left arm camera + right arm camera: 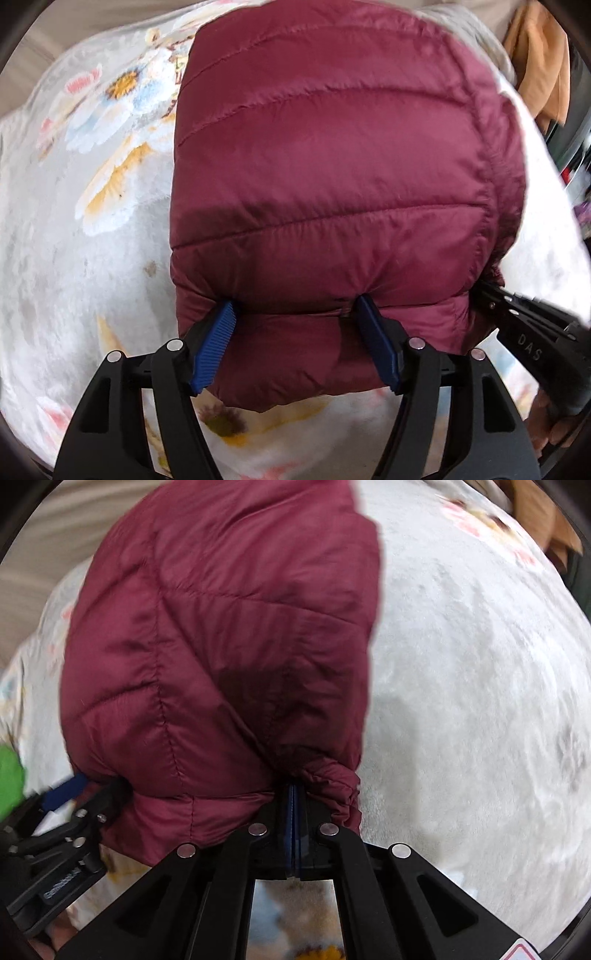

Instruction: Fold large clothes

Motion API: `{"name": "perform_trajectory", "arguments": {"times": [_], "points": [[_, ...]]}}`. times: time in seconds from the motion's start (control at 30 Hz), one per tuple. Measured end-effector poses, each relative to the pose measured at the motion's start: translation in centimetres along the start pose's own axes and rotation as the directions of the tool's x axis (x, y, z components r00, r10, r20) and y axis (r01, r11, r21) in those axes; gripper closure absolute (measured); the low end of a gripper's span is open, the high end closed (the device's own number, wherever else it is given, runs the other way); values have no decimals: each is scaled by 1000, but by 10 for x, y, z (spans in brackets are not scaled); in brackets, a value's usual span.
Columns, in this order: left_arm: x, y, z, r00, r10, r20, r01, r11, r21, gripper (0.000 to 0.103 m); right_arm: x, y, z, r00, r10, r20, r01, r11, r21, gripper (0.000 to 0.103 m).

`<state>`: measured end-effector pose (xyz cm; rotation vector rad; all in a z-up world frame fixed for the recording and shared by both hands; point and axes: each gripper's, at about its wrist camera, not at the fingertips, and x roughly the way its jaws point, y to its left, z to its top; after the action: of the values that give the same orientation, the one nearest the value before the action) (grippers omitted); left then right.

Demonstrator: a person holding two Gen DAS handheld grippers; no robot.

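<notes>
On the floral blanket (92,229): one maroon quilted jacket (332,166), folded into a compact bundle.

My left gripper (295,306) straddles the near edge, jaws wide, pads touching the fabric without clearly pinching. My right gripper (294,797) is clamped on a gathered corner. Folding looks nearly done; sleeves and underlayers are hidden, the far edges blurred.

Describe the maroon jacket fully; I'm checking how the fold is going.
The maroon jacket is a puffy quilted garment of smooth, slightly shiny fabric with stitched bands across it. It lies folded into a compact bundle on a pale floral blanket. The left gripper straddles its near edge, its blue pads apart with padding bulging between them. The right gripper is shut on a gathered, elasticated-looking corner.
</notes>
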<state>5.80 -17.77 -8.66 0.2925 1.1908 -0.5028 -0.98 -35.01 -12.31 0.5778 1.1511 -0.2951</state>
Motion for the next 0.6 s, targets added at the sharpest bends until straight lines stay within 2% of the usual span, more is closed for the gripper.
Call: {"name": "perform_trajectory", "arguments": {"times": [0.03,0.07,0.1,0.13,0.17,0.2,0.27,0.4,0.47,0.6], "points": [[-12,10,1,998,-54,23,55,997,-45,38,-12,-5,0,1000,19,18,-19,999,32,101],[-23,19,2,996,-76,46,79,994,-79,38,-23,-9,0,999,27,45,-29,999,45,98],[-33,28,3,994,-82,75,89,990,-108,37,-36,-13,0,996,35,84,-40,998,55,84],[-46,40,4,990,-75,119,91,986,-139,28,-53,-19,0,990,48,133,-56,996,62,54],[-52,47,6,988,-65,141,87,984,-157,23,-63,-23,-1,984,42,171,-55,996,71,42],[-55,55,9,986,-61,155,89,979,-181,16,-73,-28,-1,976,30,214,-48,996,81,34],[-48,69,15,984,-105,146,136,965,-225,16,-73,-37,5,974,37,224,-58,995,87,33],[-17,76,24,983,-161,84,178,943,-282,16,-38,-51,20,984,119,129,-137,980,147,33],[-4,75,27,977,-201,78,215,931,-294,15,-22,-53,20,980,171,103,-188,967,175,33],[16,74,28,957,-278,81,289,901,-324,5,-2,-60,24,962,259,84,-272,935,229,31]]}}
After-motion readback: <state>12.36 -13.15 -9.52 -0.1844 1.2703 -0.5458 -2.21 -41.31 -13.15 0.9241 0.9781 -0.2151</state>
